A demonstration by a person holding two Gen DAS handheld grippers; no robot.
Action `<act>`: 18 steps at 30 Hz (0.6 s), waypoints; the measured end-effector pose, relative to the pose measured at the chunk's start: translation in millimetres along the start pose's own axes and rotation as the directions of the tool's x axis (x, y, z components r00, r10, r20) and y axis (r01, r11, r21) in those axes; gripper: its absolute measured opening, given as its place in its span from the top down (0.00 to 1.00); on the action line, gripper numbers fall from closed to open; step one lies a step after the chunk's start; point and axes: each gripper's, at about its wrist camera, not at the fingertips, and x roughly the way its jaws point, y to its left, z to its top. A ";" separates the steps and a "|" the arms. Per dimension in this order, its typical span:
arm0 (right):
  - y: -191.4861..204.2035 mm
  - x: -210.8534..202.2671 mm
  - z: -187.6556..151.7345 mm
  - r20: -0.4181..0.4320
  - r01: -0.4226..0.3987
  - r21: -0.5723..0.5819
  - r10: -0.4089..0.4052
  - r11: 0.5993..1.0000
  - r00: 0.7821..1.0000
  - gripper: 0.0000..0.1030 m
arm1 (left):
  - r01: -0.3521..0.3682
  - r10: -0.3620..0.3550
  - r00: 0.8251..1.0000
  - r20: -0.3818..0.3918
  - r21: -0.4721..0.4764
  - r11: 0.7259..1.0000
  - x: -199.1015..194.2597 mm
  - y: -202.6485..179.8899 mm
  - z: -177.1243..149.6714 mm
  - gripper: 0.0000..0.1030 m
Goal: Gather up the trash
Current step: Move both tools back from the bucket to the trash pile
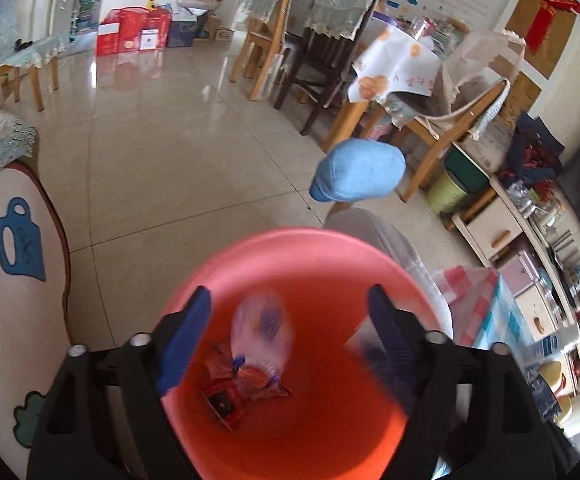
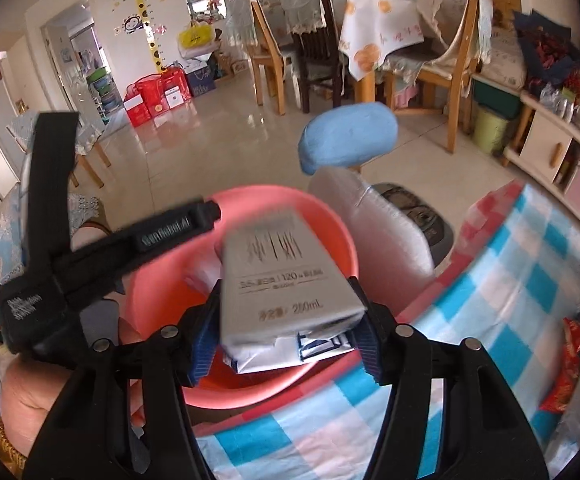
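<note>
In the left wrist view the left gripper (image 1: 290, 340) hangs over the red bin (image 1: 330, 420), which fills the lower centre of the frame; its blue pads are spread wide with nothing pressed between them. Under the gap a blurred clear bag (image 1: 261, 332) shows above red wrappers (image 1: 229, 392) lying on the bin's floor. In the right wrist view the right gripper (image 2: 285, 336) pinches a grey carton (image 2: 285, 280) between its pads at lower centre, over the bin's near rim. The checked cloth (image 2: 510, 280) covers the lower right. A blue slipper (image 2: 350, 136) sits above centre.
</note>
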 end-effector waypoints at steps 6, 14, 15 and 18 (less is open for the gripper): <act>-1.6 -4.8 -16.3 0.034 0.030 0.017 -0.031 0.999 0.999 0.25 | 0.004 -0.004 1.000 0.016 -0.022 1.000 -2.3 0.4 1.2 0.12; -21.6 -32.2 -46.7 0.076 0.115 0.069 -0.120 0.991 0.990 0.19 | 0.039 -0.042 0.998 0.045 0.064 0.997 -10.7 -25.6 -5.9 0.12; -24.7 -35.5 -49.6 0.078 0.127 0.074 -0.133 0.989 0.988 0.19 | 0.045 -0.049 0.998 0.047 0.084 0.995 -11.9 -31.2 -7.2 0.12; -32.5 -43.9 -60.1 0.077 0.159 0.083 -0.165 0.984 0.983 0.19 | 0.062 -0.071 0.996 0.054 0.141 0.988 -15.7 -47.2 -12.0 0.11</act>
